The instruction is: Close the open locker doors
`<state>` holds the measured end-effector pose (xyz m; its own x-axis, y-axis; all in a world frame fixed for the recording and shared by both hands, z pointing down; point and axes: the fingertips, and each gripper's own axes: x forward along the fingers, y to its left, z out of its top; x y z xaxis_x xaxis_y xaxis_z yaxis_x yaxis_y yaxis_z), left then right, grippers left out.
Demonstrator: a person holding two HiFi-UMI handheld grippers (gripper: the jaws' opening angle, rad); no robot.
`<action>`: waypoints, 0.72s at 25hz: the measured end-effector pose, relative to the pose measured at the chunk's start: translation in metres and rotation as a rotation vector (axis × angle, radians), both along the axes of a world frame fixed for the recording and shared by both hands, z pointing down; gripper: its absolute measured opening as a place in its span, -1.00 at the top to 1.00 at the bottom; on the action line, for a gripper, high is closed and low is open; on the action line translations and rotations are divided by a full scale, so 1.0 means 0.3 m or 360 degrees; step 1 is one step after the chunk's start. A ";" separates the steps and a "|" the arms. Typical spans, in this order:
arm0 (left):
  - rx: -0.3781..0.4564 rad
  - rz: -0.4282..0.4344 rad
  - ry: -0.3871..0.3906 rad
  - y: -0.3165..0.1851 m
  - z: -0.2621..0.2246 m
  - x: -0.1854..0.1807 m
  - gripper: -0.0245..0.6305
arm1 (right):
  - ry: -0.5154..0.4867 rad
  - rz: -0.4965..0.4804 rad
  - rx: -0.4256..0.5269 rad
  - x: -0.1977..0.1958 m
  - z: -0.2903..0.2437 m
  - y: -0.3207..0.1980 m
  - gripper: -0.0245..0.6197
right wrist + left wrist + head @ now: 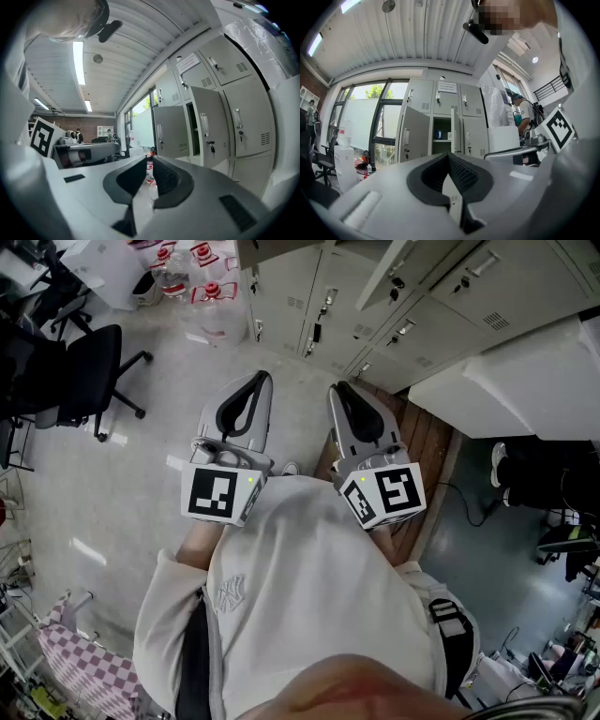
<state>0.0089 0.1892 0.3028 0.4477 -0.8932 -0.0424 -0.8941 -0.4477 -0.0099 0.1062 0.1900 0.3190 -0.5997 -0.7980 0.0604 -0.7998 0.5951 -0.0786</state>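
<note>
Both tools sit close to the person's chest in the lower middle of the head view, pointing up the frame at the lockers (309, 296). None of the doors has been touched yet. The left hand-held gripper (263, 379) has its jaws pressed together and holds nothing. The right hand-held gripper (337, 388) shows at most a thin slit between its jaws, and it is empty too.

In the left gripper view the lockers fill the centre. One door (414, 136) is swung wide at centre left, and a second door (453, 130) stands edge-on at centre. A dark open compartment (440, 126) lies between them. The right gripper view shows the same two leaves at centre right, well away from the jaw tips.

The step in hand looks like the approach. Closed jaws suit it, since the blunt tip makes a good pusher and no grasp is needed.

- Get near enough that the arm can follow a door through its whole swing.
- Press on the flat face out by the handle edge, away from the hinge, where the least force is needed.
- Push steadily until the leaf lies flush with its neighbours.
- Take one door per tool. I cannot tell which side the hinges are on, so the order is best settled up close, so that neither leaf blocks the other.

A hard shove could make a leaf bounce back open.
</note>
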 end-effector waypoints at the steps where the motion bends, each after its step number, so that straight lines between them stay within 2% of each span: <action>1: -0.0001 -0.0003 -0.0004 0.001 0.003 -0.003 0.92 | -0.0003 -0.0001 -0.0001 -0.002 0.000 0.002 0.79; 14: 0.0007 -0.0043 -0.0020 0.021 0.015 -0.016 0.92 | 0.0004 -0.0064 -0.0001 -0.021 0.006 0.018 0.80; 18: -0.0008 -0.0051 -0.0019 0.031 0.024 -0.020 0.92 | -0.0083 -0.0077 -0.0010 -0.023 -0.002 0.021 0.80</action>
